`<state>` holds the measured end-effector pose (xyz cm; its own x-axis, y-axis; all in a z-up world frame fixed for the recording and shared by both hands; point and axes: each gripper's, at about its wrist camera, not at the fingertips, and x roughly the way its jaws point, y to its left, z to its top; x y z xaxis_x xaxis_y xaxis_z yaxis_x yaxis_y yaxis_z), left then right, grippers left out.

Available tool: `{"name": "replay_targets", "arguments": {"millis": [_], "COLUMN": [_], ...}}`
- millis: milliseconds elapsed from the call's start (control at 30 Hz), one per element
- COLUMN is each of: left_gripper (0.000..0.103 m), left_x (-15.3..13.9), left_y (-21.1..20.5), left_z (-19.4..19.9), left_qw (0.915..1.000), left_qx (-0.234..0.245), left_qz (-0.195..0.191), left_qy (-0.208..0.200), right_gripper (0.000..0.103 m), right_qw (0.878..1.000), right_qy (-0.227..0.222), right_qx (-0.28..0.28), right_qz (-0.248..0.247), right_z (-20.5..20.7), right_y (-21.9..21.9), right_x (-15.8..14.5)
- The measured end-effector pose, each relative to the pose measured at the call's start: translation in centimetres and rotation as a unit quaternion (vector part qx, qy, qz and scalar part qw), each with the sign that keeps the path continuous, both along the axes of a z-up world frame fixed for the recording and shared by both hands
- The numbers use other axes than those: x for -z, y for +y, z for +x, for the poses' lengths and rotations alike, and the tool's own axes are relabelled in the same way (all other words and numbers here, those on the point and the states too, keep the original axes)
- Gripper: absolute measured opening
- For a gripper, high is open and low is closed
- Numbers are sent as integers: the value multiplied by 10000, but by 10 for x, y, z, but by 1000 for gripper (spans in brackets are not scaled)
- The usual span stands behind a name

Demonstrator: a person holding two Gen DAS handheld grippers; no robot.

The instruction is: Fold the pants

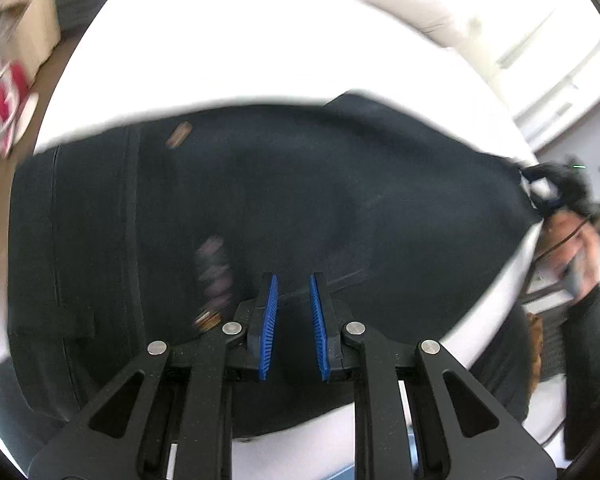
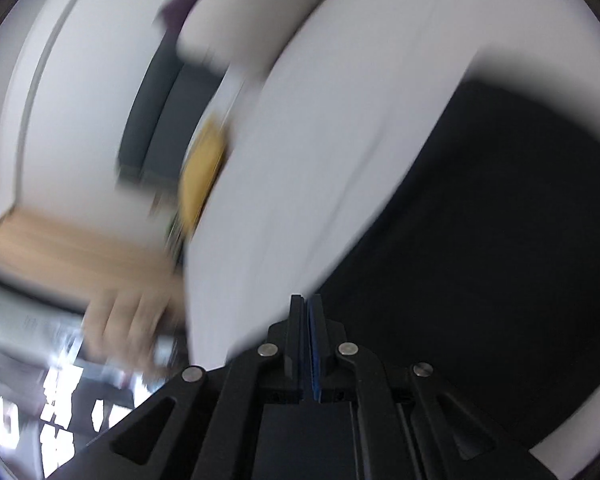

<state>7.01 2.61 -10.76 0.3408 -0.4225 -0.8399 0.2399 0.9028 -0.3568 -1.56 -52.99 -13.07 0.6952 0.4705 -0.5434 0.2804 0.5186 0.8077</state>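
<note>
Dark navy pants [image 1: 260, 208] lie spread across a white table [image 1: 228, 60], waistband and belt loops to the left. My left gripper [image 1: 293, 284] hovers over the near part of the pants, its blue pads apart and nothing between them. In the left wrist view, the right gripper [image 1: 548, 188] pinches the far right corner of the pants. In the right wrist view, which is blurred, my right gripper [image 2: 307, 300] has its pads pressed together at the edge of the pants [image 2: 480, 260]; cloth between them is not clearly visible there.
A cardboard box [image 1: 24, 24] and a red and white item [image 1: 8, 100] stand beyond the table's left edge. A yellow object [image 2: 202, 184] lies at the far table edge. A person's hand [image 1: 576, 248] holds the right gripper.
</note>
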Motion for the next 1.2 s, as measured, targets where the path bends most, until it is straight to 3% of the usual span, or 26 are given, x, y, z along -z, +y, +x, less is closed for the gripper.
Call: {"name": "replay_targets", "arguments": {"millis": [33, 133, 200, 300, 367, 433, 467, 500, 567, 600, 633, 733, 867, 933, 1000, 1033, 1133, 1200], "left_gripper": [16, 16, 16, 16, 16, 14, 11, 10, 10, 10, 10, 10, 10, 10, 10, 10, 10, 10], "left_x": [-10, -30, -19, 16, 38, 52, 54, 51, 45, 43, 41, 28, 39, 43, 45, 45, 49, 51], "left_y": [-8, -51, -81, -94, -81, -50, -31, -9, 22, 36, 48, 65, 58, 64, 62, 66, 74, 77], "left_z": [4, 30, 54, 86, 100, 108, 109, 107, 99, 95, 91, 73, 58, 54, 54, 53, 52, 51], "left_qw": [9998, 9969, 9947, 9953, 9966, 9984, 9982, 9984, 9990, 9984, 9978, 9964, 9967, 9955, 9957, 9960, 9944, 9930], "left_qx": [101, 613, 917, 964, 762, 480, 300, 68, -217, -369, -569, -797, -795, -899, -874, -841, -895, -944], "left_qz": [-72, -307, -187, 22, 270, -44, -346, -396, -287, -348, -266, -265, -113, -277, -272, -263, -528, -690], "left_qy": [-123, -386, -435, -57, 140, 293, 396, 385, 248, 247, 225, 80, 151, 139, 136, 126, 175, 196], "right_gripper": [6, 6, 0, 0, 0, 0, 0, 0, 0, 6, 6, 6, 6, 6, 6, 0, 0, 0], "right_qw": [9987, 9937, 9902, 9925, 9952, 9974, 9977, 9977, 9959, 9950, 9954, 9937, 9684, 9605, 9587, 9591, 9712, 9832], "right_qy": [158, 473, 834, 658, 664, 606, 634, 666, 779, 804, 774, 370, 293, 505, 901, 1059, 1000, 936], "right_qx": [-480, -1011, -1104, -906, -651, -393, -250, -144, -12, -34, -110, -1039, -2458, -2704, -2674, -2589, -2160, -1562], "right_qz": [60, 104, 165, 480, 299, 47, -13, -74, -451, -592, -555, -175, -297, -429, -367, -440, 71, -105], "right_z": [4, 16, 25, 24, 18, 16, 17, 20, 3, 3, 4, 34, 94, 116, 157, 171, 181, 183], "right_y": [37, 93, 102, 86, 71, 53, 39, 32, 30, 33, 41, 99, 208, 236, 256, 257, 228, 204], "right_x": [12, 39, 62, 74, 71, 67, 65, 63, 53, 45, 39, 21, 12, 24, 43, 56, 74, 71]}}
